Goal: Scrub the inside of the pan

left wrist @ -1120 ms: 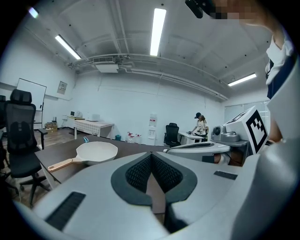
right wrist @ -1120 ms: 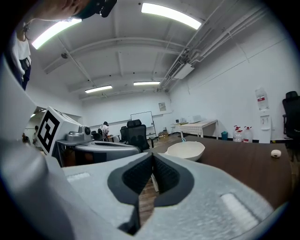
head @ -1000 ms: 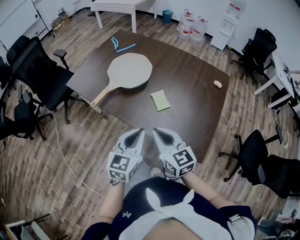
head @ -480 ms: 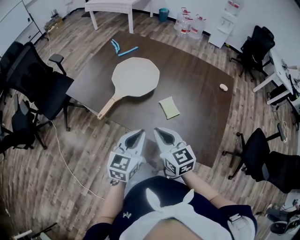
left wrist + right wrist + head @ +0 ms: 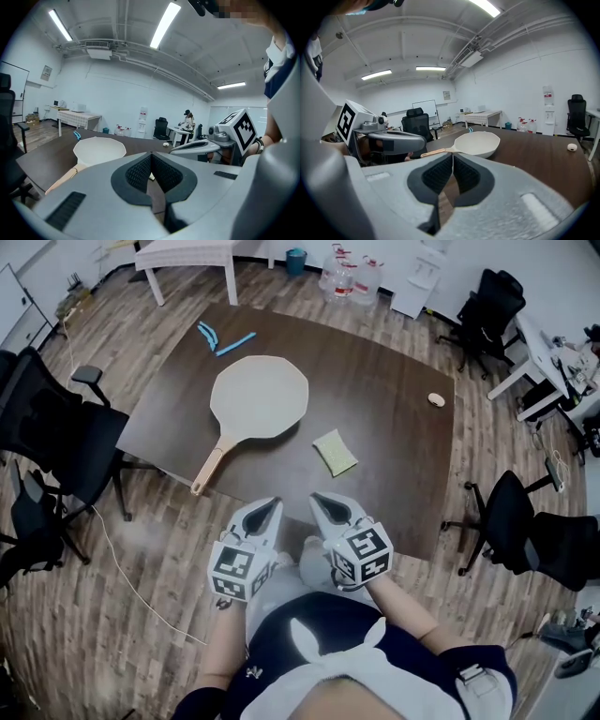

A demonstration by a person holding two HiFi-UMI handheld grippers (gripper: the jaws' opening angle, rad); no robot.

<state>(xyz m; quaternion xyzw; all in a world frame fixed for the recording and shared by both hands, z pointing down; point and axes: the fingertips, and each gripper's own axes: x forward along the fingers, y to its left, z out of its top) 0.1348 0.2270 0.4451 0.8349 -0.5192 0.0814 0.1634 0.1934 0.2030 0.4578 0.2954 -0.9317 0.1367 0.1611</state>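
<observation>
**Pan**: lies on the table, left of centre, bowl up and apparently empty. Its handle runs from the bowl back toward the near left edge. The handle end sits at or just past that edge; which cannot be told.

**Left gripper**: held low at the near side of the table and pointing ahead. Jaws are fully together with nothing between them. The pan lies ahead and a little to its left, well apart. The handle end is the nearest part of the pan, and it is nearer this gripper than the other.

**Right gripper**: just beside the left one and parallel to it. Jaws are likewise pressed together and empty.

**Sponge**: flat on the table, right of the pan and apart from it. It lies almost straight ahead of the right gripper, which is the nearer of the two.

**Assessment:** scrubbing is not yet begun. The layout favours the right gripper for the sponge and the left for steadying the handle along its long axis. Both sets of jaws would have to open first.
</observation>
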